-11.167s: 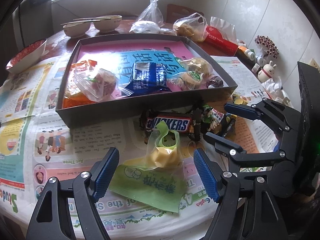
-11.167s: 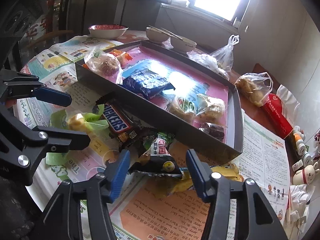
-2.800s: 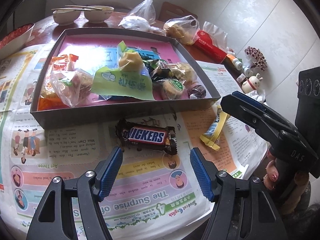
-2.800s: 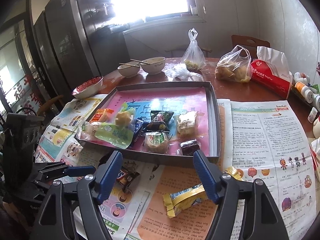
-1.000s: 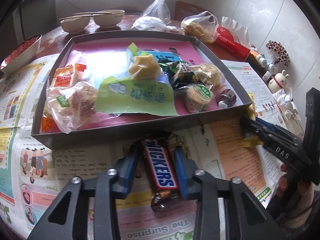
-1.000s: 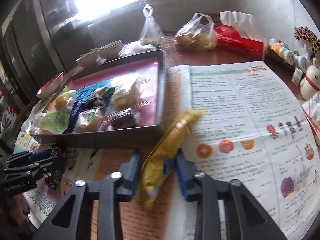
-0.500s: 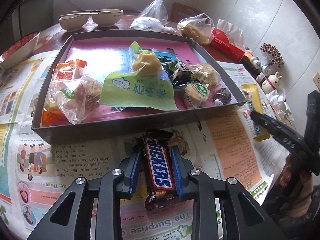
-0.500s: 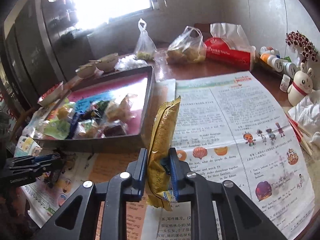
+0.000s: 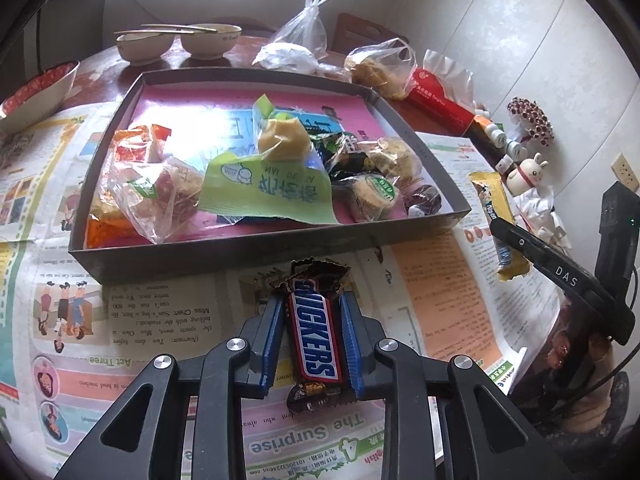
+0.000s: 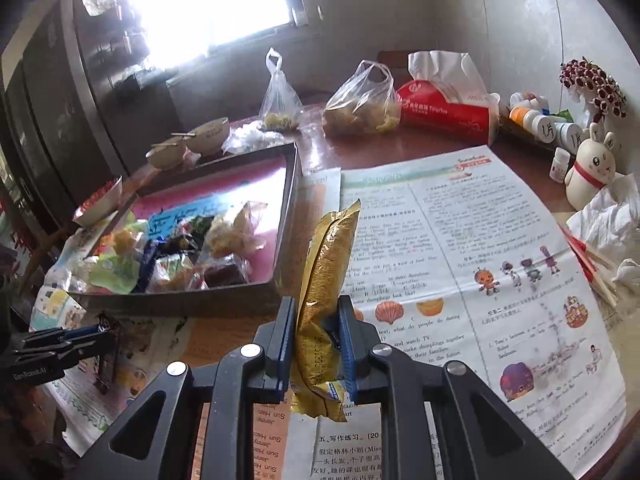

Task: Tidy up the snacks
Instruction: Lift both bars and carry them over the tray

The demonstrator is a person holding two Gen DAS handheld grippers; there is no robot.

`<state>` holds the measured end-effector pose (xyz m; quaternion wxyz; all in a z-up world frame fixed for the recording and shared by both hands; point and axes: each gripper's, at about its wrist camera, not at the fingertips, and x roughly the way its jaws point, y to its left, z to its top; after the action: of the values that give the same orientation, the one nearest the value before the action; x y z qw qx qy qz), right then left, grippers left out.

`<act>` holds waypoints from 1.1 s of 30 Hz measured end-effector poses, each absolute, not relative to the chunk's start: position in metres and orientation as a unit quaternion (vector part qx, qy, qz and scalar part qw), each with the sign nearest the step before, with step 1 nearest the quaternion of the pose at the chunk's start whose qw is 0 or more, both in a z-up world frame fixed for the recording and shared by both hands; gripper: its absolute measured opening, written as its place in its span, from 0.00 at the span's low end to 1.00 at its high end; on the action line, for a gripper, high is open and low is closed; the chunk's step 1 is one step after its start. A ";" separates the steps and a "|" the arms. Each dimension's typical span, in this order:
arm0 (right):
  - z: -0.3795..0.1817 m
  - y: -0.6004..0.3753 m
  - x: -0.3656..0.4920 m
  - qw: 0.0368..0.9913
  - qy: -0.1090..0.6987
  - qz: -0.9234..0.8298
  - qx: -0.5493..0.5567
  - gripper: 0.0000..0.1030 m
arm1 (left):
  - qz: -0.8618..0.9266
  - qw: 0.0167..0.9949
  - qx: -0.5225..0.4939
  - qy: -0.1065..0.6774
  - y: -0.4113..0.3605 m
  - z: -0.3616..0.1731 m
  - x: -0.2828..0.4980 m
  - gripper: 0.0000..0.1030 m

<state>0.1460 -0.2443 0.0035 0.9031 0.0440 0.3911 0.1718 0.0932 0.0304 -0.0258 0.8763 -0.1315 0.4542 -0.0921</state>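
The left tongs [image 9: 313, 334] are pinched on a Snickers bar [image 9: 314, 334] above the newspaper [image 9: 160, 320], just at 6 o'clock of the grey tray [image 9: 224, 258] of snacks. The right tongs [image 10: 314, 344] are clamped on a gold snack packet [image 10: 326, 280] — held upright, off the tabletop [image 10: 360, 148], at the tray's 3 o'clock.

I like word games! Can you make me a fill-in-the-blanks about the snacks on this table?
1. The left gripper is shut on a ____ bar.
2. The right gripper is shut on a ____ coloured packet.
3. The other snacks lie in a grey ____.
4. Two bowls carry ____ across their rims.

Missing words: Snickers; gold; tray; chopsticks
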 end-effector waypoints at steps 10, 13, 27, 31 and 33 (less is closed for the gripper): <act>0.019 -0.230 0.142 0.904 0.378 0.197 0.048 0.20 | -0.086 0.888 -0.140 0.429 0.041 -0.007 0.086 0.28; 0.024 -0.221 0.142 0.904 0.374 0.204 0.045 0.20 | -0.083 0.893 -0.141 0.420 0.045 0.000 0.085 0.28; 0.041 -0.194 0.154 0.906 0.356 0.226 0.032 0.20 | -0.071 0.900 -0.156 0.400 0.066 0.015 0.098 0.28; 0.043 -0.187 0.157 0.906 0.352 0.233 0.032 0.20 | -0.066 0.902 -0.153 0.397 0.069 0.019 0.103 0.28; 0.044 -0.184 0.159 0.906 0.351 0.237 0.031 0.20 | -0.065 0.904 -0.152 0.395 0.070 0.021 0.106 0.28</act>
<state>0.1588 -0.1841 0.0444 0.9055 0.0309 0.3508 0.2367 0.1063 0.0702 0.0208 0.9035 -0.1521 0.3953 -0.0647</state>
